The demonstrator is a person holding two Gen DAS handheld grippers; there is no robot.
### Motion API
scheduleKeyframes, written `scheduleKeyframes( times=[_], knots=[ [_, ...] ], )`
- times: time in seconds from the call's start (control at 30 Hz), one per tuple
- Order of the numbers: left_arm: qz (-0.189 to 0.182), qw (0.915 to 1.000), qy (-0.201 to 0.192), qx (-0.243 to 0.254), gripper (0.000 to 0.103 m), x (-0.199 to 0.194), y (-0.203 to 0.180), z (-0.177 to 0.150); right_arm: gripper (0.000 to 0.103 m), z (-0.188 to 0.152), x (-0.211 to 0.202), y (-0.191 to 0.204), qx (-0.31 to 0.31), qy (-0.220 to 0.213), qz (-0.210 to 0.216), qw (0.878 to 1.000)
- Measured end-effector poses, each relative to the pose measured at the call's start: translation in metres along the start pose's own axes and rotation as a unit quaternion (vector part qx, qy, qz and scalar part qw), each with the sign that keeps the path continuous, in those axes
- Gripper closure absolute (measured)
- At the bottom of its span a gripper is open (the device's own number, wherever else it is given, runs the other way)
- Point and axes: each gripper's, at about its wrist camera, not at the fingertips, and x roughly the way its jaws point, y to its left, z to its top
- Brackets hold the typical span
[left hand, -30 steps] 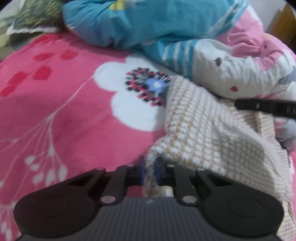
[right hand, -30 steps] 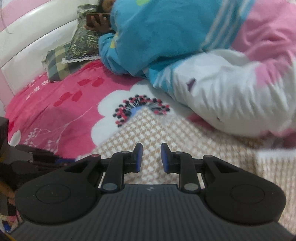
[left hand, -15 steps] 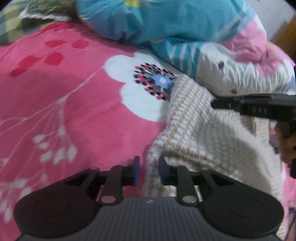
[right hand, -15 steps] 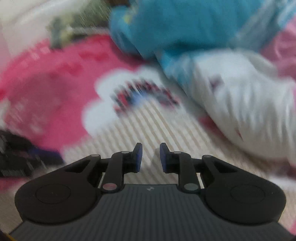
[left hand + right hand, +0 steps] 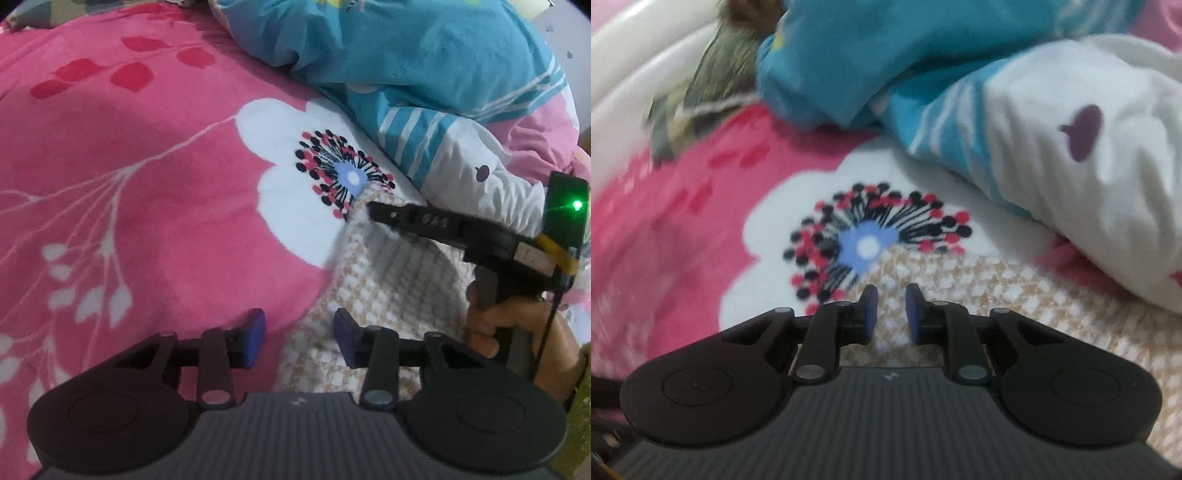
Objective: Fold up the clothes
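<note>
A cream and tan knitted garment (image 5: 391,288) lies on the pink flowered bed sheet (image 5: 147,206), its far corner by the flower's blue centre. My left gripper (image 5: 299,332) is open, its jaws apart over the garment's near left edge, holding nothing. My right gripper (image 5: 890,310) is open with a narrow gap, low over the garment (image 5: 1015,295) near its far corner. The right gripper also shows in the left wrist view (image 5: 373,210), reaching in from the right to that far corner.
A bulky blue, white and pink quilt (image 5: 424,74) lies along the far side, close behind the garment; it also shows in the right wrist view (image 5: 1052,129). A patterned pillow (image 5: 713,77) and white headboard (image 5: 624,74) are at the far left.
My left gripper has let go of the garment's edge and opened wide. My right gripper has moved forward along the garment to its far corner by the flower.
</note>
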Motion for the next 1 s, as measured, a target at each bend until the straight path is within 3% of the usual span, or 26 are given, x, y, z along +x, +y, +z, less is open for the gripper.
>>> scheduleKeyframes(
  times=[0.1, 0.23, 0.4, 0.53, 0.57, 0.63, 0.67, 0.73, 0.9, 1.0],
  knots=[
    [0.009, 0.9999, -0.002, 0.014, 0.059, 0.0, -0.004, -0.001, 0.087, 0.001, -0.029, -0.01, 0.041, -0.029, -0.021, 0.999],
    [0.036, 0.999, -0.01, 0.025, 0.054, -0.004, -0.01, -0.005, 0.084, -0.015, -0.12, -0.032, 0.094, -0.069, -0.058, 0.992],
    [0.075, 0.9963, -0.02, 0.037, 0.049, -0.005, -0.02, -0.009, 0.084, -0.081, -0.228, -0.056, 0.117, -0.025, -0.084, 0.989],
    [0.1, 0.9931, -0.023, 0.058, 0.043, -0.003, -0.029, -0.01, 0.083, -0.147, -0.229, -0.084, 0.118, 0.069, -0.144, 0.98],
    [0.103, 0.9922, -0.022, 0.066, 0.043, -0.004, -0.031, -0.009, 0.077, -0.164, -0.222, -0.097, 0.135, 0.075, -0.163, 0.975],
    [0.112, 0.9897, -0.018, 0.088, 0.043, -0.01, -0.035, -0.007, 0.077, -0.179, -0.226, -0.121, 0.207, 0.042, -0.14, 0.967],
    [0.118, 0.9875, -0.014, 0.104, 0.043, -0.017, -0.037, -0.004, 0.078, -0.183, -0.231, -0.129, 0.234, 0.028, -0.136, 0.962],
    [0.127, 0.9829, -0.009, 0.133, 0.043, -0.04, -0.038, 0.001, 0.075, -0.186, -0.262, -0.124, 0.231, 0.009, -0.166, 0.959],
    [0.148, 0.9756, 0.005, 0.162, 0.04, -0.133, -0.019, 0.022, 0.071, -0.229, -0.381, -0.119, 0.251, 0.018, -0.168, 0.953],
    [0.158, 0.9734, 0.03, 0.163, 0.034, -0.18, -0.001, 0.024, 0.048, -0.276, -0.444, -0.11, 0.298, 0.033, -0.12, 0.947]
  ],
)
